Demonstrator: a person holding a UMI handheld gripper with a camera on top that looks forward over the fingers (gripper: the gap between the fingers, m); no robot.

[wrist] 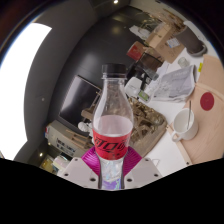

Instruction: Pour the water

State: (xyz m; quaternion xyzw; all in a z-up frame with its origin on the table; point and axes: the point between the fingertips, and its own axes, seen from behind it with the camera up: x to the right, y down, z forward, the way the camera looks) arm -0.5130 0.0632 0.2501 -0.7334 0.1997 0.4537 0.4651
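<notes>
The gripper (111,172) holds a clear plastic bottle (112,125) upright between its two fingers. Both magenta pads (93,160) press against the lower body of the bottle, just under the red label (112,144), so the claw is closed to the width of the bottle and no further. The bottle carries a white cap (112,70), which appears to be in place. Beyond the bottle lies a cluttered table (205,135) with a white cup (185,124) to one side and crumpled white plastic bags (178,80) further back.

Handling notes:

- The wall is thin plastic and is likely to flex under pressure; excess squeeze would dent it (and could push liquid up the neck).
- The liquid level is hard to read, so the weight cannot be judged with confidence; treat it as moderately heavy.
- The surface is smooth and probably slippery, the label band less so.
- The low hold is stable for carrying, but the mass above it will swing when tilted, so tilt slowly.
- The cap would have to come off before any pour.
</notes>
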